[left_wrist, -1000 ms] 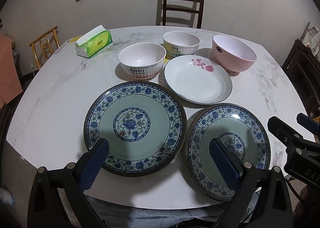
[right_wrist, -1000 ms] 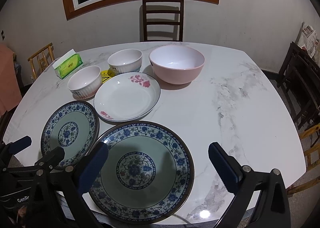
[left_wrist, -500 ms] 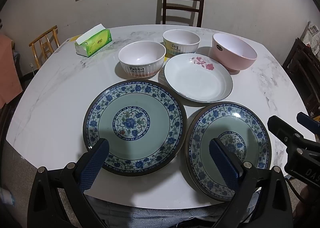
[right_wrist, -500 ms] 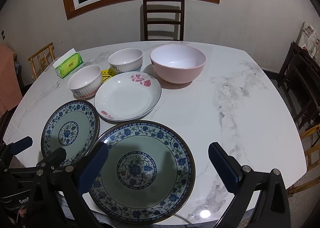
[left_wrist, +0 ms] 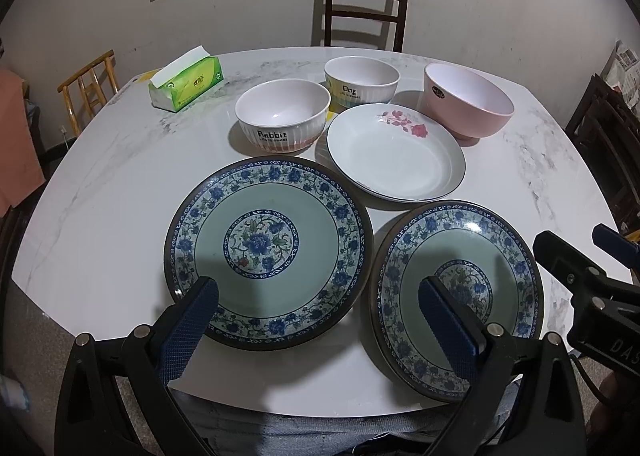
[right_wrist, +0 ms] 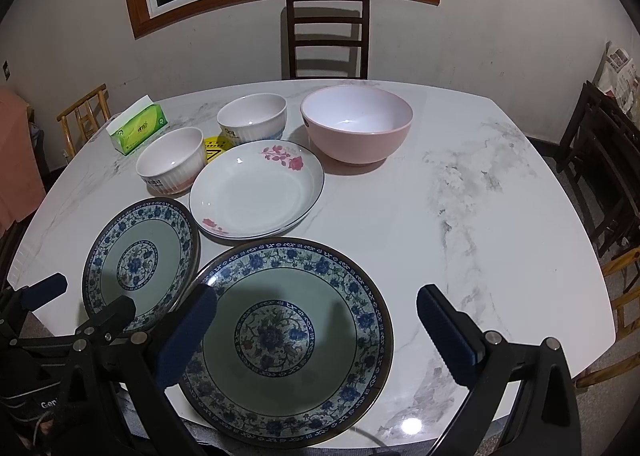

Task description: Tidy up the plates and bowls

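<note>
Over the near edge of the marble table (right_wrist: pixel 460 215), the left gripper (left_wrist: pixel 318 314) and right gripper (right_wrist: pixel 316 322) hang spread wide, empty, touching nothing. Beyond the two glossy blue-patterned plates (left_wrist: pixel 266 252) (right_wrist: pixel 286 340) lies the white rose plate (left_wrist: pixel 394 153); behind that plate stand ribbed bowls (left_wrist: pixel 282 113) and a smooth pink bowl (right_wrist: pixel 356 123).

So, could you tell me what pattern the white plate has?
Pink roses on the white plate, with a thin blue rim; clearest in the right wrist view.

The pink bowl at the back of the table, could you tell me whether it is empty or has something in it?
Empty. The pink bowl stands upright, and the right wrist view shows its bare white interior with only a light reflection.
</note>
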Demonstrator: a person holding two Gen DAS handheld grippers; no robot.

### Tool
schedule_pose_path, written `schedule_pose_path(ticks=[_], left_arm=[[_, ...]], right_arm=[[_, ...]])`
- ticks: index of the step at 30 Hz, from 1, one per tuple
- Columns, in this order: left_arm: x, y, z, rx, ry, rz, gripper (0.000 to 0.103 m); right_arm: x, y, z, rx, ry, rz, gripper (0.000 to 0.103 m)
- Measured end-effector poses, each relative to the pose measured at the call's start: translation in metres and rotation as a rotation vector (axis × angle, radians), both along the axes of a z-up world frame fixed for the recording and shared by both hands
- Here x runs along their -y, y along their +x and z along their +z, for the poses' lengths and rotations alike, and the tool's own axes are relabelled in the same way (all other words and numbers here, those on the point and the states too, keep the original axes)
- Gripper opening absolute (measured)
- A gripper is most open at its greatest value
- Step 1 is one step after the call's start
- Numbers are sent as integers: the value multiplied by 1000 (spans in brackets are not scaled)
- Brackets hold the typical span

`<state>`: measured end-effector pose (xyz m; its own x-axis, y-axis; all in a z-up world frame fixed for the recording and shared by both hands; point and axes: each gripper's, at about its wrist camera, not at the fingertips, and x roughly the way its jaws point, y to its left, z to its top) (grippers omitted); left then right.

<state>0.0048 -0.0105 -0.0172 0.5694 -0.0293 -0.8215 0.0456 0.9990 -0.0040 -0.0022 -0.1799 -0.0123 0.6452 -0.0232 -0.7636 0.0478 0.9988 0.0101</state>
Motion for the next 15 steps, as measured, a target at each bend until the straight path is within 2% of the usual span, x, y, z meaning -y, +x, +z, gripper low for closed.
schedule_pose_path(ticks=[15], left_arm=[[1, 0, -1, -1, 2, 1, 99]], right_arm=[[0, 0, -1, -5, 5, 6, 102]])
